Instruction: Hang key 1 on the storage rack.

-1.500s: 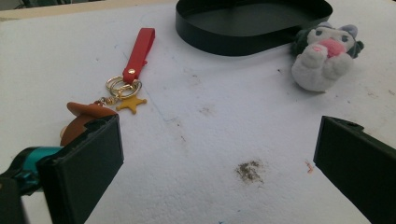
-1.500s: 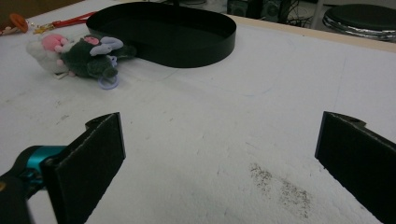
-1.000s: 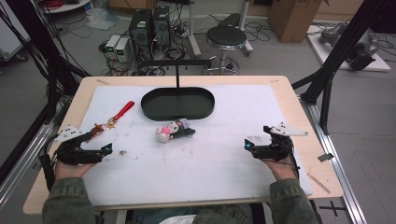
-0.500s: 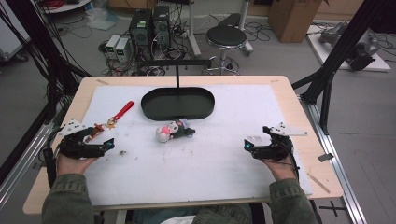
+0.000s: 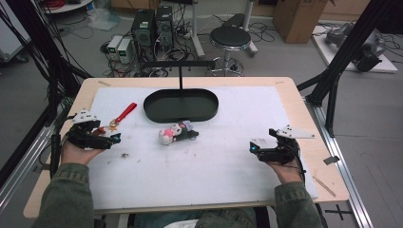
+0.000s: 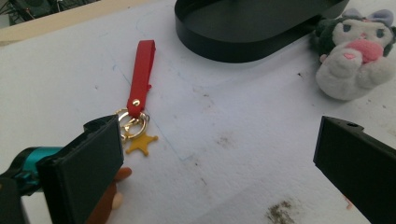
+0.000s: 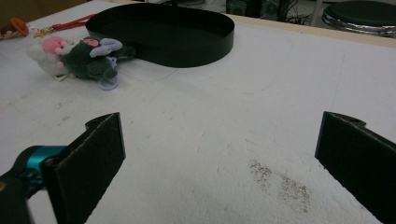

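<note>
Your left claw (image 5: 112, 138) sits at the near left of the white-covered wooden desk (image 5: 228, 161), its two black jaws spread wide with nothing between them. Just ahead of its left jaw lies the red strap keychain with gold rings and a yellow star charm (image 6: 138, 100); the star rests just beside that jaw's tip, and the strap runs away from you toward the far side. In the high view the same keychain (image 5: 121, 115) lies just beyond the left claw, angled toward the black oval metal tray (image 5: 181, 105).

Farther ahead of the left claw, the tray (image 6: 252, 28) sits on the desk, and the small plush toy with a white body, pink snout and dark green head (image 6: 356, 55) lies beyond the right jaw, just next to the tray's near rim. Whether it touches the rim, you cannot tell from here. A thin black post rises from the tray's far edge in the high view.

Your right claw (image 5: 253, 146) rests low at the near right of the desk, well apart from the left one, jaws also wide and empty. From it, the plush toy (image 7: 77, 58) lies far ahead and to the left, beside the tray (image 7: 163, 32), which stands straight ahead. A brownish smudge (image 7: 280, 182) marks the white cover between the right claw's jaws, nearer the right one.
</note>
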### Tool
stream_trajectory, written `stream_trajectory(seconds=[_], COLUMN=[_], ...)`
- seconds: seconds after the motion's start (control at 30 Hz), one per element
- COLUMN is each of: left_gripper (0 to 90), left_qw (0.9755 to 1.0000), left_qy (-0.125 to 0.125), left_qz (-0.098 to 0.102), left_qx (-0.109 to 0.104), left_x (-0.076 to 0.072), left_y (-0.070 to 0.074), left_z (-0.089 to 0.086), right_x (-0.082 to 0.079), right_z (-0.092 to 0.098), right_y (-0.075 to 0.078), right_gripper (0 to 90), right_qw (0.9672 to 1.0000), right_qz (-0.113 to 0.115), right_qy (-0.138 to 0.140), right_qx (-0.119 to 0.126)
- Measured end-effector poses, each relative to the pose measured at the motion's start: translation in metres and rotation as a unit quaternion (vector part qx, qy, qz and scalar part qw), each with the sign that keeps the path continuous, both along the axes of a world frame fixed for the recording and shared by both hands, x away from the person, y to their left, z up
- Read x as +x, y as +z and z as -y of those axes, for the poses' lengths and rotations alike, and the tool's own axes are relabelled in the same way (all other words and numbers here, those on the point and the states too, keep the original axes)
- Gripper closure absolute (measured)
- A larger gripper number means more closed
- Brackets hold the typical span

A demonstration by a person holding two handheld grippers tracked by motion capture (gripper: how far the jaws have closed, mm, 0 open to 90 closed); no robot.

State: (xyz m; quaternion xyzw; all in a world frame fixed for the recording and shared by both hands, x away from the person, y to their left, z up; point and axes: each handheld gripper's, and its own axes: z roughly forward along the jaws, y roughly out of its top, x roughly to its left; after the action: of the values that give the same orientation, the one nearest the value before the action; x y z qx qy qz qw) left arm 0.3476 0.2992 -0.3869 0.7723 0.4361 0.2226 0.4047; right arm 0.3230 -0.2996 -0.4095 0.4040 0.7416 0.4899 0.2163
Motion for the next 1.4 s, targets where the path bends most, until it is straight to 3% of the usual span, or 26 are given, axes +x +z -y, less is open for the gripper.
stream_trajectory(seconds=[0.1, 0.2, 0.4, 0.5, 0.6, 0.73, 0.8, 0.9, 0.97, 1.1, 1.3, 1.33, 1.4], left_gripper=[1.9, 1.9, 1.9, 1.9, 1.9, 1.9, 1.9, 1.9, 1.9, 2.0, 2.0, 2.0, 2.0], left_qw=[0.9999, 0.9997, 0.999, 0.9982, 0.9984, 0.9972, 0.9963, 0.9962, 0.9968, 0.9954, 0.9955, 0.9939, 0.9928], left_qy=[-0.008, -0.012, -0.023, -0.024, -0.021, -0.021, -0.02, -0.021, -0.025, -0.026, -0.023, -0.025, -0.026], left_qz=[-0.007, -0.016, -0.036, -0.047, -0.047, -0.071, -0.082, -0.081, -0.075, -0.086, -0.087, -0.101, -0.11], left_qx=[0.013, 0.011, 0.015, 0.029, 0.022, 0.011, 0.02, 0.022, 0.012, 0.035, 0.032, 0.036, 0.039], left_x=[0.012, 0.021, 0.04, 0.048, 0.055, 0.069, 0.075, 0.083, 0.088, 0.1, 0.112, 0.119, 0.125], left_y=[0.009, 0.015, 0.015, 0.015, 0.017, 0.012, 0.008, 0.007, 0.007, 0.003, 0.003, 0.001, 0.0], left_z=[0.001, 0.002, 0.01, 0.012, 0.011, 0.009, 0.01, 0.013, 0.016, 0.019, 0.016, 0.015, 0.016], right_x=[0.0, 0.0, 0.001, 0.001, 0.001, 0.002, 0.003, 0.003, 0.004, 0.003, 0.003, 0.003, 0.003], right_z=[-0.001, -0.001, -0.001, -0.001, -0.001, -0.001, -0.002, -0.002, -0.002, -0.003, -0.005, -0.006, -0.006], right_y=[0.0, -0.001, -0.001, -0.001, -0.002, -0.002, -0.003, -0.003, -0.004, -0.004, -0.005, -0.005, -0.006], right_gripper=[0.5, 0.5, 0.5, 0.5, 0.5, 0.5, 0.5, 0.5, 0.5, 0.5, 0.5, 0.5, 0.5], right_qw=[1.0, 1.0, 1.0, 1.0, 1.0, 0.9999, 0.9999, 0.9999, 0.9999, 0.9998, 0.9996, 0.9996, 0.9995], right_qz=[0.0, 0.0, 0.002, -0.001, -0.002, -0.001, -0.004, -0.005, -0.005, -0.007, -0.006, -0.008, -0.005], right_qy=[0.001, 0.0, -0.002, -0.002, -0.001, -0.001, -0.001, 0.0, 0.001, -0.001, 0.0, -0.001, -0.002], right_qx=[-0.002, -0.005, -0.007, -0.006, -0.007, -0.011, -0.012, -0.014, -0.015, -0.019, -0.027, -0.026, -0.032])
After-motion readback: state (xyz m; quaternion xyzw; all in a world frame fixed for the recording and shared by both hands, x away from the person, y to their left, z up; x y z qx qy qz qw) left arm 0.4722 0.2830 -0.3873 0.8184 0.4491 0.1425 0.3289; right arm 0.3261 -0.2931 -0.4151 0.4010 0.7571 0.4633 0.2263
